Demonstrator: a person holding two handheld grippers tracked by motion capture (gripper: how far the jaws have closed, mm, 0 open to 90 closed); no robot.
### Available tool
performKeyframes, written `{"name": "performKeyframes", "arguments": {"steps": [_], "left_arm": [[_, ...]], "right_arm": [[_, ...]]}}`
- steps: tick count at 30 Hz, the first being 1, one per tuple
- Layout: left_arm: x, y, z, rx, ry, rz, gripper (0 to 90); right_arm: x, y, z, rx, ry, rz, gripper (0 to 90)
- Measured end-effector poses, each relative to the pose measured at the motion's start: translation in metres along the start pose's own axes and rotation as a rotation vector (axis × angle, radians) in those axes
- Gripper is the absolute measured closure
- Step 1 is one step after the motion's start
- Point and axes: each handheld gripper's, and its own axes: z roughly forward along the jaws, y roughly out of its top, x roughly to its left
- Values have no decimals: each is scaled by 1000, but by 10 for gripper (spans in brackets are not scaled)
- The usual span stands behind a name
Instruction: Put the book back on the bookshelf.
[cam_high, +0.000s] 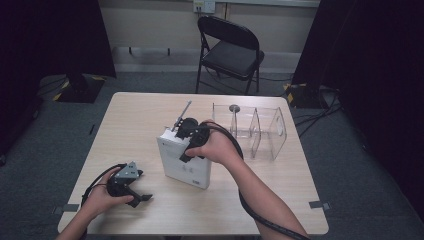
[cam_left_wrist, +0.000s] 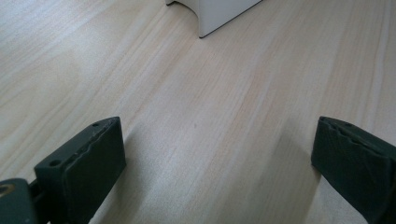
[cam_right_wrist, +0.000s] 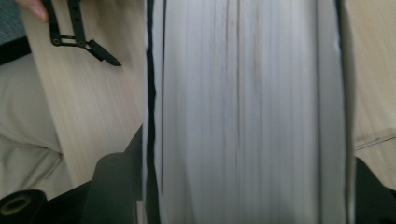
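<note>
Where the high view looks down on the pale wooden table (cam_high: 150, 115), a thick white book (cam_high: 184, 159) stands near the table's middle, and the right gripper (cam_high: 192, 140) comes down over its top edge with the person's hand wrapped round it. That view hides the jaws behind the hand; the right gripper view supplies them: the book's page block (cam_right_wrist: 243, 112), a broad band of grey-white paper edges between two thin covers, runs straight up between the two black jaws, one on each side of it. Whether the pads press the covers I cannot tell, since the picture is blurred and the jaw tips are cut off at the bottom edge.

Left of the book and nearer the person, the left gripper (cam_high: 131, 192) rests low on the table in the other hand, a grey three-cornered plate on top. Its own view shows what the overhead picture is too small to give: two matte black pads (cam_left_wrist: 84, 158) with wavy, ridged faces, spread wide, with bare wood grain between them and nothing held. A white corner of the book (cam_left_wrist: 219, 14) pokes in at the top of that view.

Right of the book stands a clear plastic rack (cam_high: 255, 130) with upright dividers.
</note>
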Motion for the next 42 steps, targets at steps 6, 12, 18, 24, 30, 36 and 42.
{"name": "performKeyframes", "arguments": {"steps": [6, 12, 18, 24, 30, 36, 42], "left_arm": [[0, 0, 0, 0, -2, 0, 21], [1, -1, 2, -11, -6, 7, 0], [2, -3, 1, -25, -11, 10, 0], [1, -4, 0, -25, -2, 8, 0], [1, -4, 0, -28, -2, 5, 0], [1, -4, 0, -29, -1, 4, 0], [1, -4, 0, -29, 1, 2, 0]], "right_arm": [[-2, 5, 2, 43, -9, -22, 489], [-1, 3, 1, 38, 1, -17, 506], [2, 3, -1, 41, -2, -14, 516], [3, -2, -5, 46, 20, -4, 520], [3, -6, -10, 47, 15, 2, 520], [0, -11, -24, 34, 11, 24, 521], [-2, -16, -32, 41, 2, 41, 521]]}}
